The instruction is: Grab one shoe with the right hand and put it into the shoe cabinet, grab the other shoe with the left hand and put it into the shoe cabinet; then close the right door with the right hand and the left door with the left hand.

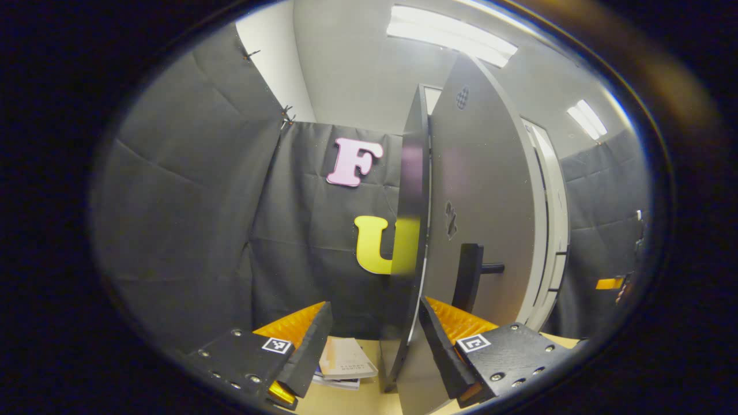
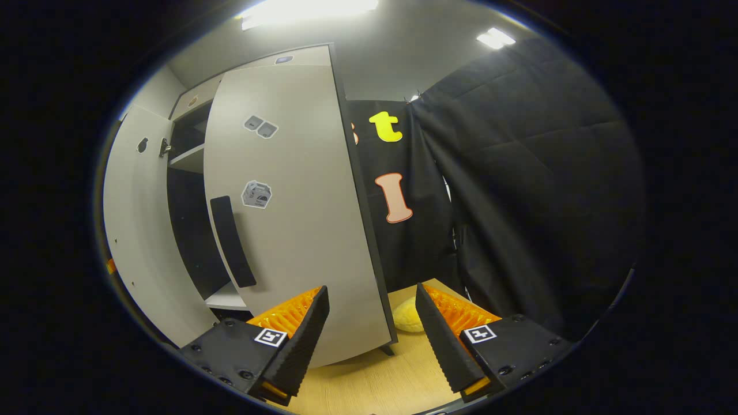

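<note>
In the left gripper view the cabinet's left door (image 1: 484, 190) stands open and is seen nearly edge-on. Its dark edge (image 1: 412, 230) runs down between the fingers of my left gripper (image 1: 376, 305), which is open and not pressing on it. The door's black handle (image 1: 468, 276) is just beyond my right finger. In the right gripper view the right door (image 2: 300, 219) with its black handle (image 2: 230, 242) is swung partway across the cabinet front. The left door (image 2: 132, 242) hangs open beside the dark cabinet interior (image 2: 187, 230). My right gripper (image 2: 371, 291) is open, low, in front of the right door's bottom corner.
Some books (image 1: 346, 360) lie on the light wood surface (image 1: 351, 400) left of the door's edge. A pale yellow object (image 2: 406, 317) sits on the wood floor (image 2: 375, 386) by the cabinet's right side. Black cloth walls close in on both sides.
</note>
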A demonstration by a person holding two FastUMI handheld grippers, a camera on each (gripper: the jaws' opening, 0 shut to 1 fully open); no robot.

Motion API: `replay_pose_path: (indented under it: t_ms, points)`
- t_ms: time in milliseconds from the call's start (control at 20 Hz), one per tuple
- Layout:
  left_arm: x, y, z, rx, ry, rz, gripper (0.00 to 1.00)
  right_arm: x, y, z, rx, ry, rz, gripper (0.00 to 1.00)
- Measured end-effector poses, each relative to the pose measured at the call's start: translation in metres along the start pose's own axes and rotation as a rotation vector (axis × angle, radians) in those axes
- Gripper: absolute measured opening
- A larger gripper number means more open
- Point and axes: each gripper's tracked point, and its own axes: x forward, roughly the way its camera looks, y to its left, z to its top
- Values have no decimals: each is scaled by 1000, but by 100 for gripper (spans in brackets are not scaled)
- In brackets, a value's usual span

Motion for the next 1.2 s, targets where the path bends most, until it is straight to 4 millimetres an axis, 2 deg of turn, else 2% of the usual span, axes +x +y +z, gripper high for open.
replay_pose_path:
  t_ms: [250, 550, 700, 750, 800, 850, 900, 950, 1050, 1200]
  points:
    - [-3, -14, 7, 113, 29, -45, 87, 1, 5, -6, -5, 8, 17, 95]
    - [7, -40, 0, 38, 28, -78, 88, 0, 10, -23, 0, 34, 59, 95]
    - [5, -65, -4, 26, 32, -95, 88, 2, 11, -34, 1, 63, 78, 95]
    - [6, -72, -4, 25, 35, -102, 88, 2, 10, -37, 0, 69, 82, 88]
    - [8, -81, -5, 25, 41, -109, 88, 2, 7, -39, -1, 74, 86, 88]
    - [8, -91, -5, 35, 44, -118, 81, 4, 5, -41, -1, 79, 89, 88]
    - [11, -99, -5, 50, 41, -124, 81, 5, 3, -43, 1, 85, 93, 88]
    - [14, -108, -4, 63, 39, -130, 95, 5, 0, -46, -1, 89, 97, 88]
    - [20, -131, -10, 66, 45, -142, 95, 6, -6, -51, -12, 97, 105, 88]
    - [35, -166, -31, 58, 88, -145, 94, 11, -17, -52, -23, 109, 123, 88]
